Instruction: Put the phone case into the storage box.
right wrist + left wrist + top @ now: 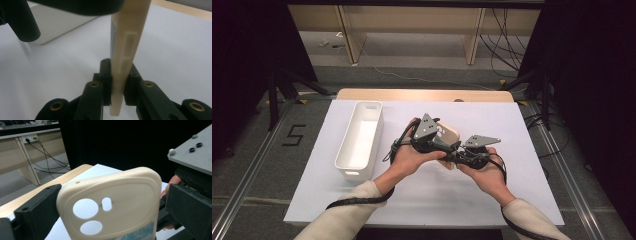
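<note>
Bench (pixel 512 200): white top under both tongs, kept bare around them, likely so the work has free room.
Bin (pixel 360 140): long white open bin lying on the bench to the left of the left tongs, well apart from them; probably the place where a finished thing goes.
Phone case (pixel 120 202): cream case with 3 camera holes, held up off the bench between the 2 tongs, its back toward the left gripper view; a patterned insert or phone shows at its lower edge.
Left tongs (pixel 105 220): 1 jaw stands at each long side of the case, across its width; whether the pads press there, I cannot tell, though the hold looks meant to steady it.
Right tongs (pixel 117 90): narrow, pinching the thin edge of the case from both faces, just below its side button slots; this grip likely fixes the case so the other tongs can work on it.
</note>
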Action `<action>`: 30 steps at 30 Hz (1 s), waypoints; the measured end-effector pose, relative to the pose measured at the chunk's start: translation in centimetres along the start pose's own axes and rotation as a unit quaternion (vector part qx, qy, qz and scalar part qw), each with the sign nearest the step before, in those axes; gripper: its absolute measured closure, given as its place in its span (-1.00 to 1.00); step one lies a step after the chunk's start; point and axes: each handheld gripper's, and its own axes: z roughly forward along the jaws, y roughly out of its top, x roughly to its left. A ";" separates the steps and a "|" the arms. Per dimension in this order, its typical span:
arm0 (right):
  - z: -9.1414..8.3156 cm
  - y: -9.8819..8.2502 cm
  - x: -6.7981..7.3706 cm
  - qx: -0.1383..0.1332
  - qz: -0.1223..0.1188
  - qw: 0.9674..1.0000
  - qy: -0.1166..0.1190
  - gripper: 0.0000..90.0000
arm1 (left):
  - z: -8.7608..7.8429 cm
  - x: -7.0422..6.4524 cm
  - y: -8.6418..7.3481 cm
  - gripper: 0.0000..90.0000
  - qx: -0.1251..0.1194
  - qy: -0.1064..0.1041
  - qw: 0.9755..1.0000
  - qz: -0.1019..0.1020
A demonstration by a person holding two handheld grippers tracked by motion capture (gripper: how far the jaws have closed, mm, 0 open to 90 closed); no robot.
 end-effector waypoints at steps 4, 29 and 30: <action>0.0 0.0 0.0 0.000 0.000 1.000 -0.001 0.79 | 0.1 0.1 -0.1 -0.94 -0.001 0.007 1.000 -0.007; 0.0 0.0 0.0 0.001 0.002 1.000 -0.008 0.79 | 0.7 -0.2 -0.2 -0.83 -0.006 0.017 1.000 -0.025; 0.0 0.0 0.0 0.001 0.002 1.000 -0.008 0.79 | 0.7 -0.1 -0.2 -0.82 -0.006 0.017 1.000 -0.026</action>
